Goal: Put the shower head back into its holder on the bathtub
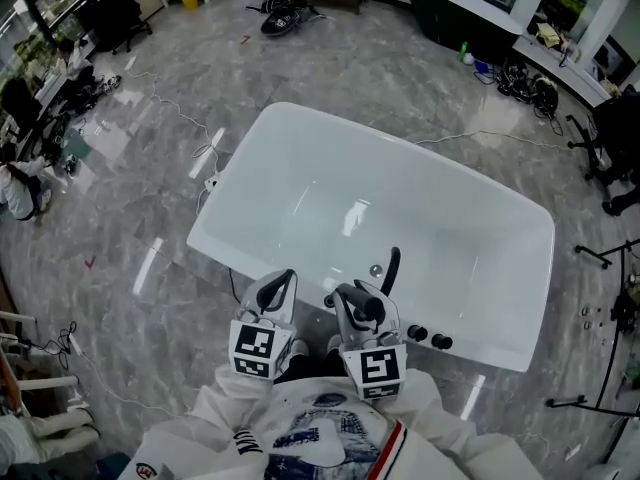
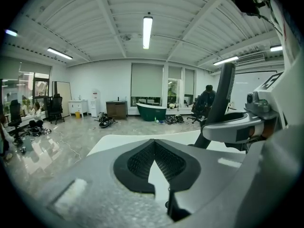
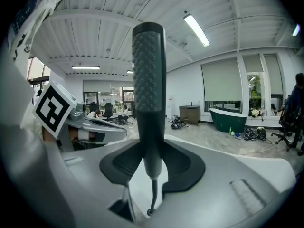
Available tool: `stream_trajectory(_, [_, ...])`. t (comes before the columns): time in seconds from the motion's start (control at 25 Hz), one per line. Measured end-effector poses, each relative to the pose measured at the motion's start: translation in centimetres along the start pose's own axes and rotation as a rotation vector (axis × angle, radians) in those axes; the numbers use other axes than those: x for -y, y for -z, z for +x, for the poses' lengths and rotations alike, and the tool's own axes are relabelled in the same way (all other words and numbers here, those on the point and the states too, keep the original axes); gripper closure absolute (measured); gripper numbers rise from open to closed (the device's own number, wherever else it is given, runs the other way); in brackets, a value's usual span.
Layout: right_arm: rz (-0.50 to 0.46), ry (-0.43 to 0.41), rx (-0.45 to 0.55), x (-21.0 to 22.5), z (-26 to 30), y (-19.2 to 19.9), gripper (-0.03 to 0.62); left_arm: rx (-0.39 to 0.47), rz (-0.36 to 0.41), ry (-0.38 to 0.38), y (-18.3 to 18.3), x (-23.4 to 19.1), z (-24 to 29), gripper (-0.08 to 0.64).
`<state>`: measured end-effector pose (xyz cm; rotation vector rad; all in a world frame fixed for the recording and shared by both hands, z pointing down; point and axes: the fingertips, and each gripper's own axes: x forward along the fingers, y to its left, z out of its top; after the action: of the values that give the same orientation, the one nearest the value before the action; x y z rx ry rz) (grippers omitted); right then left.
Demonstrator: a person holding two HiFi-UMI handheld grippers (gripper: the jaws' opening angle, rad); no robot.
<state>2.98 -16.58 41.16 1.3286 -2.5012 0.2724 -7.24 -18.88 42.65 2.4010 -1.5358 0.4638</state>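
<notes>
The white bathtub lies in front of me in the head view. Both grippers hover over its near rim. My right gripper is shut on the dark shower head, which stands upright between the pads. Its knobbly handle rises above them, and its thin hose drops to a small round fitting below. A small chrome fitting sits on the tub just beyond. My left gripper hangs just to the left, its pad tips touching with nothing between them.
Two black knobs sit on the tub's near rim, right of the grippers. Cables trail over the grey marble floor. A dark green tub stands at the back, office chairs at the left and stands at the right.
</notes>
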Motion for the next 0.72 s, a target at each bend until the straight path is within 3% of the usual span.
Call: stream_trajectory(0.72, [0.021,0.138,-0.084,-2.0,0.5,3.2,0.454,-0.018,-0.013,0.142,3.0,0.2,0.5,0.56])
